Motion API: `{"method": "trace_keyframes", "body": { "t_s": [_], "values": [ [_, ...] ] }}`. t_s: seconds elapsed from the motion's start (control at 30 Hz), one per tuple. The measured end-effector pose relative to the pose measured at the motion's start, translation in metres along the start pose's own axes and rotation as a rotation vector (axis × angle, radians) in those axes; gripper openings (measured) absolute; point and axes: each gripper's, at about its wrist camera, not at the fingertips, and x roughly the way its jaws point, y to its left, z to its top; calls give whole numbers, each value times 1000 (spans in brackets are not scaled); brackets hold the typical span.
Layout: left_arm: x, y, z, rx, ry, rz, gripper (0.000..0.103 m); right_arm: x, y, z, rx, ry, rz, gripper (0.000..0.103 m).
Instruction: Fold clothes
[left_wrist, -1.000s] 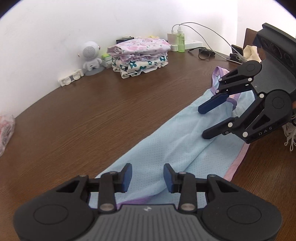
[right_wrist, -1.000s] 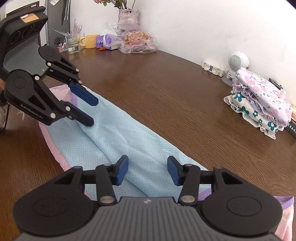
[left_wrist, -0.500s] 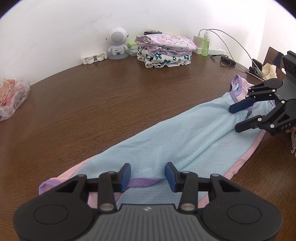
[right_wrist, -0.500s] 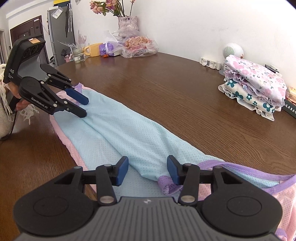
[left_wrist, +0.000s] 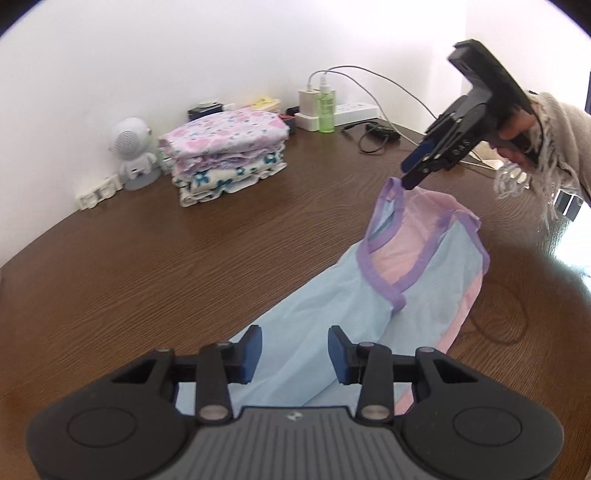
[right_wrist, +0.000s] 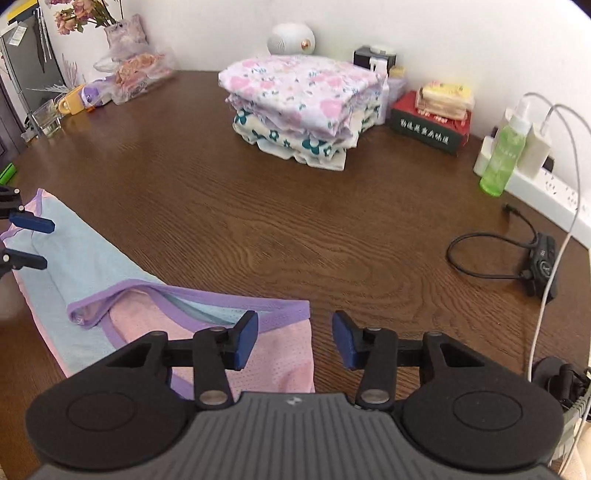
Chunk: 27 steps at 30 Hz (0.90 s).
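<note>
— Left hand-held gripper (left_wrist: 294, 354): was it clamped on anything?

— No. Its jaws stood apart, released, with the light blue end of the garment (left_wrist: 332, 295) lying under the gap. Its pads pressed on nothing.

— And the right hand-held gripper (right_wrist: 291, 341)?

— Also released. Its own camera showed one finger over the garment's purple trim and the other over bare tabletop (right_wrist: 295, 221). I could not tell whether that finger touched the cloth.

— What did the left camera add?

— It showed the hand (left_wrist: 517, 136) and the fringed sleeve (left_wrist: 554, 147) holding the right tool, whose tips were at the garment's raised strap end. The right camera alone showed the red box (right_wrist: 428, 125), the black cable (right_wrist: 480, 258) and the vase of flowers (right_wrist: 122, 33).

— How did the garment look?

— It was a thin mesh top, blue outside and pink inside with purple edging. It stretched across the near tabletop between the two tools, bunched lengthwise. The stack of folded clothes (right_wrist: 303, 99) sat well apart, by the wall.
</note>
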Motion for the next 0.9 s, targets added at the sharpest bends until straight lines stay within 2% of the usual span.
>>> {"method": "trace_keyframes", "body": {
  "t_s": [0.1,0.17,0.23,0.33,0.4,0.43,0.57,0.73,0.9],
  "values": [
    [22,-16,13,23,34,-28,26,16,-8,11,-1,56,64,46],
    [32,-22,18,34,53,-40,23,27,-14,19,-3,104,91,45],
    [39,-27,20,46,69,-39,16,34,-18,23,-3,145,110,36],
    [46,-30,20,45,89,-35,16,38,-22,27,-5,173,129,28],
    [50,-29,17,34,109,-29,17,38,-21,27,-32,176,141,9],
    [51,-28,16,25,107,-27,17,38,-18,25,-49,175,138,6],
    [49,-27,14,-5,107,-19,17,20,-5,19,-128,84,96,5],
    [47,-28,13,-13,105,-12,17,-31,42,-20,-418,-111,-7,5],
    [47,-29,12,-15,101,-6,17,-42,75,-73,-654,-131,-111,5]
  ]
}}
